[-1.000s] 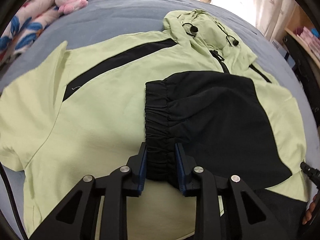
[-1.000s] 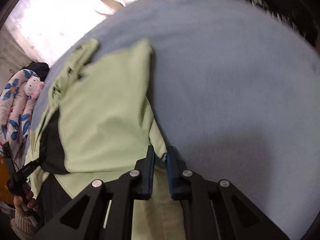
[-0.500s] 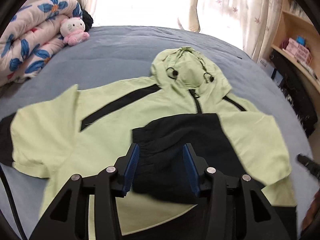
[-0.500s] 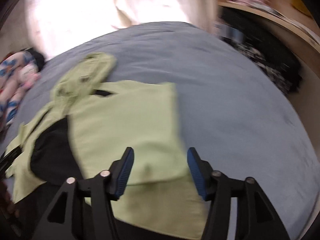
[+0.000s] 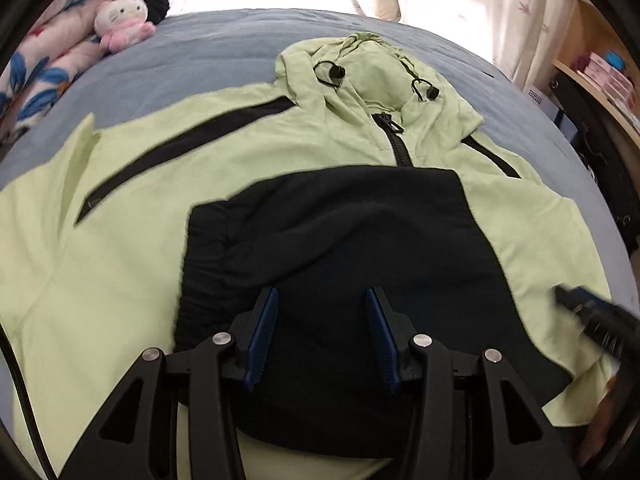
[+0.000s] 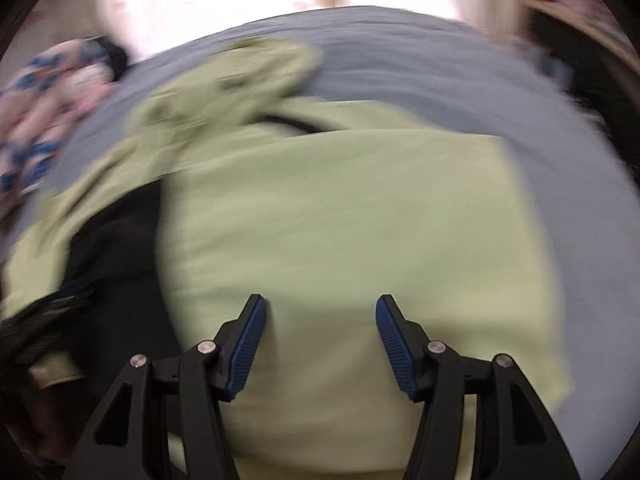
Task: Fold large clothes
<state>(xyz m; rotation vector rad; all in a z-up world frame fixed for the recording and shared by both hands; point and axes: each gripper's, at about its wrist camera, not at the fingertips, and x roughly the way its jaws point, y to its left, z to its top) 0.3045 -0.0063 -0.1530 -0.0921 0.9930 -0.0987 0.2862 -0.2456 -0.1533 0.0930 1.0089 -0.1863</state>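
Jacket point(image 5: 140, 240) lies spread on bed point(image 5: 224, 40); left claw point(image 5: 322, 336) and right claw point(image 6: 320, 340) released.

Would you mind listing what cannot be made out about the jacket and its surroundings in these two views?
- Jacket hem: left wrist view, hidden behind the left gripper and cut by the bottom edge.
- Folded sleeve: right wrist view, motion blur wipes out seams and edges.
- Right gripper: left wrist view, blurred and cut off at the right edge.
- Shelf boxes: left wrist view, too small to read.
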